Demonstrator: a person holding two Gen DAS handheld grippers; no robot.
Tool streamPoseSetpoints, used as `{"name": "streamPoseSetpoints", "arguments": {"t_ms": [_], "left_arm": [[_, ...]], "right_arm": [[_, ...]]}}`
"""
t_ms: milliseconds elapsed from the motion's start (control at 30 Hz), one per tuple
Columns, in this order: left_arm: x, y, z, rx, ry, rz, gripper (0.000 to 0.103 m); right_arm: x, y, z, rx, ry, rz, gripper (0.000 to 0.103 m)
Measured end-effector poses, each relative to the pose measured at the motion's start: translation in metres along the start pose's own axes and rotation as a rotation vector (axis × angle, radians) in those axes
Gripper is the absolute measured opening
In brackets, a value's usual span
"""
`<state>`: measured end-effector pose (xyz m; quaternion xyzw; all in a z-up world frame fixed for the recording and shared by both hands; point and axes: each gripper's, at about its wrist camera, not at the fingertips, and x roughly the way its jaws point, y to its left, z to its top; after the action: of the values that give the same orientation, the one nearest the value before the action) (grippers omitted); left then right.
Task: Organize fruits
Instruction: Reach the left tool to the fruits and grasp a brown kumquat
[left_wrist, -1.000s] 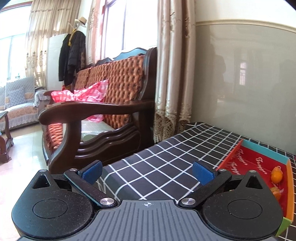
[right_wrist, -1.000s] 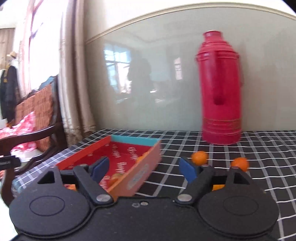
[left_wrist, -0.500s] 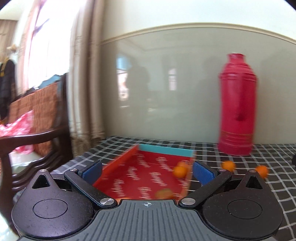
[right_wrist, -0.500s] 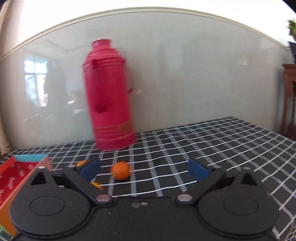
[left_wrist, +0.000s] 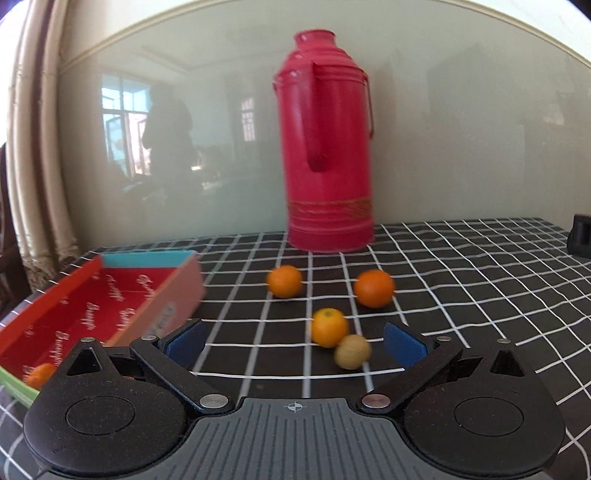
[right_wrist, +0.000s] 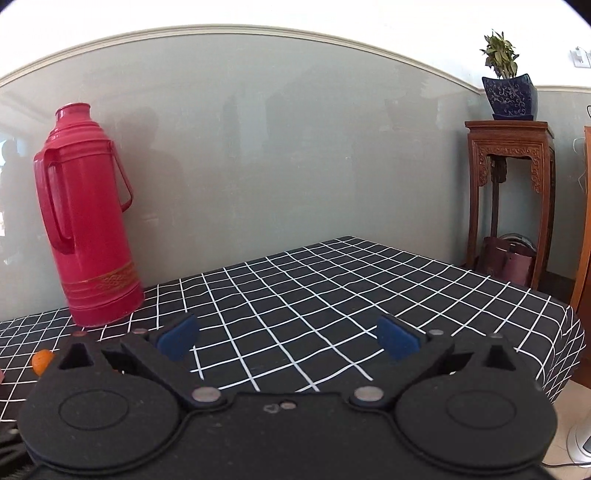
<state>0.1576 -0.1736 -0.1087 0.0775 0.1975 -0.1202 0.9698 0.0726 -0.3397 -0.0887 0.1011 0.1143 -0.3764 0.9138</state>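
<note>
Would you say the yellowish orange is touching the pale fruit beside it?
Touching: the left wrist view shows the yellowish orange overlapping the pale fruit with no visible gap.

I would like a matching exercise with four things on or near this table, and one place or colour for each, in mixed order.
Things:
1. thermos
2. pale round fruit
3. potted plant
4. box

Descriptions:
a. on a wooden stand, off the table
b. touching an orange, ahead of the open left claw
c. red inside, one orange visible in it
d. pinkish red, standing by the wall

Pairs: 1-d, 2-b, 3-a, 4-c
</note>
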Motion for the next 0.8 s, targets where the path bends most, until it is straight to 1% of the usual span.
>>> {"name": "streamPoseSetpoints", "arguments": {"t_ms": [67, 100, 167, 267, 333, 367, 433, 500, 567, 633, 733, 800], "left_arm": [[0.009, -0.009, 0.0, -0.001, 0.022, -0.011, 0.094], [0.013, -0.014, 0.0, -0.003, 0.039, -0.022, 0.086], [0.021, -0.02, -0.001, -0.017, 0.068, -0.034, 0.083], [0.031, -0.027, -0.002, -0.009, 0.081, -0.019, 0.081], [0.033, -0.027, -0.001, -0.022, 0.09, -0.029, 0.073], [0.036, -0.026, 0.0, -0.027, 0.107, -0.032, 0.071], [0.042, -0.022, 0.0, -0.054, 0.145, -0.048, 0.051], [0.049, -0.019, -0.001, -0.084, 0.18, -0.058, 0.044], [0.052, -0.017, -0.001, -0.1, 0.195, -0.063, 0.041], [0.053, -0.019, -0.002, -0.091, 0.201, -0.069, 0.027], [0.051, -0.02, -0.002, -0.077, 0.191, -0.078, 0.027], [0.048, -0.02, -0.002, -0.066, 0.171, -0.074, 0.027]], "right_arm": [[0.001, -0.006, 0.0, 0.003, 0.002, 0.004, 0.097], [0.001, -0.007, 0.0, 0.007, 0.005, 0.008, 0.097], [0.0, -0.008, 0.002, 0.016, 0.015, 0.015, 0.097], [0.003, -0.015, 0.002, 0.031, 0.028, 0.018, 0.097], [0.004, -0.018, 0.002, 0.04, 0.031, 0.02, 0.097], [0.006, -0.019, 0.002, 0.043, 0.036, 0.024, 0.097], [0.008, -0.021, 0.001, 0.053, 0.053, 0.036, 0.097], [0.009, -0.021, 0.0, 0.065, 0.066, 0.044, 0.097], [0.01, -0.02, 0.0, 0.064, 0.07, 0.05, 0.097], [0.009, -0.018, 0.0, 0.057, 0.065, 0.054, 0.097], [0.007, -0.016, 0.0, 0.049, 0.059, 0.06, 0.097], [0.006, -0.014, 0.0, 0.045, 0.054, 0.065, 0.097]]}}
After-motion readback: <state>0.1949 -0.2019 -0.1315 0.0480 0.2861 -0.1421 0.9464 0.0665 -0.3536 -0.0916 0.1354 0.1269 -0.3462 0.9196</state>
